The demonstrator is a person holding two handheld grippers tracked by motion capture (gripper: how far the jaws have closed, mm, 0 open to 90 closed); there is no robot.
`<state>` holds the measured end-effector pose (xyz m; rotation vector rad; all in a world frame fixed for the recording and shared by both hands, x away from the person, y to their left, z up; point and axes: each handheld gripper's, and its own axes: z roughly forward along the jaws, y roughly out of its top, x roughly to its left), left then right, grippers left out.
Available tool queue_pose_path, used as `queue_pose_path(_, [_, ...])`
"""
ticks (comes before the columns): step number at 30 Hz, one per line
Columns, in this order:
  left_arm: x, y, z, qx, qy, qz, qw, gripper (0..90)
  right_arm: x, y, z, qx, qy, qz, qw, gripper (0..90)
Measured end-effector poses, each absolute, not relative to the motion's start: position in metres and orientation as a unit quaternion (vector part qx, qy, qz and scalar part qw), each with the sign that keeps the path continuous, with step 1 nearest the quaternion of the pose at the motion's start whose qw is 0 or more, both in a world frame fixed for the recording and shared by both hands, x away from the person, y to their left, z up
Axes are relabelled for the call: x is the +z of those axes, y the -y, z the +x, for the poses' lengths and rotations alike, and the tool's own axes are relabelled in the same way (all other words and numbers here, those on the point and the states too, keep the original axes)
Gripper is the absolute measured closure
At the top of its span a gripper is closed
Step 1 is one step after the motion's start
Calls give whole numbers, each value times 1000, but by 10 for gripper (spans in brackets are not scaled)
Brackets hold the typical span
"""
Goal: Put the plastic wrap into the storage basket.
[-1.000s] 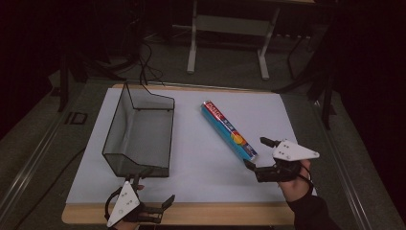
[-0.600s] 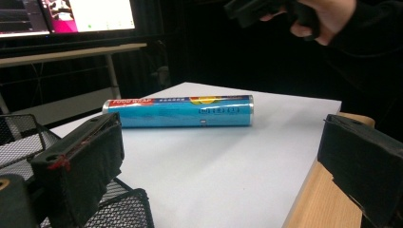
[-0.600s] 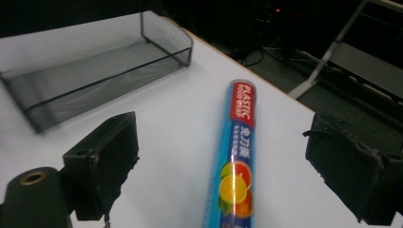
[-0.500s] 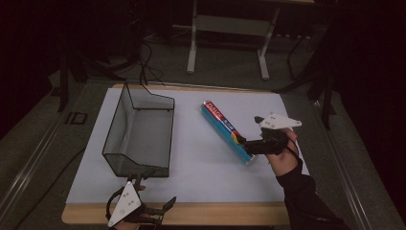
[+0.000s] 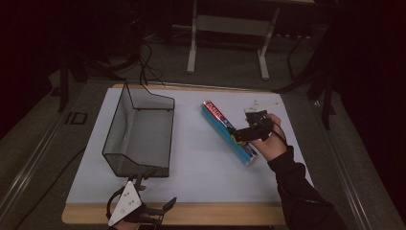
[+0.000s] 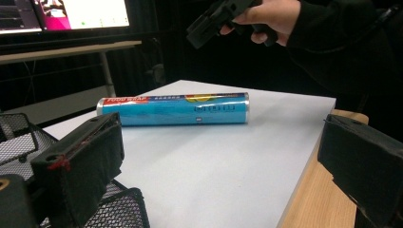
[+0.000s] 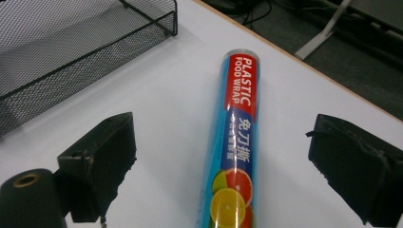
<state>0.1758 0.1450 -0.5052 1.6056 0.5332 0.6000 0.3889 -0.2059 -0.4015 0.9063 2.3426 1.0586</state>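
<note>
A blue roll of plastic food wrap point(image 5: 229, 139) with a red end lies diagonally on the white mat point(image 5: 201, 167). My right gripper point(image 5: 235, 134) hovers over the middle of the roll. In the right gripper view its jaws stand wide open on either side of the roll point(image 7: 235, 142), not touching it. My left gripper point(image 5: 163, 212) rests at the table's near edge, just in front of the basket, jaws open and empty. The left gripper view shows the roll point(image 6: 176, 109) lying farther off, with the other hand and its gripper point(image 6: 214, 21) above it.
A black wire-mesh basket point(image 5: 139, 132) stands on the left part of the mat; its corner is in the left gripper view point(image 6: 19, 137) and its wall in the right gripper view point(image 7: 71, 57). The wooden table edge point(image 5: 191, 215) runs along the front. A metal frame point(image 5: 230, 24) stands behind.
My right gripper has moved from the table's right edge forward and left, over the roll. The left gripper has hardly moved. The roll and basket stay put.
</note>
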Motion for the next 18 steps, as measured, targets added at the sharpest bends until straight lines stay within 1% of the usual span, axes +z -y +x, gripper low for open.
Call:
queue_pose_path(11, [-505,-146,176,260,-231,701,623,21,-410,190,426,331,-857,349,186,87])
queue_pose_path(18, [-505,-145,175,264,-231,703,619,21,-421,184,448,297,-866,363,171,92])
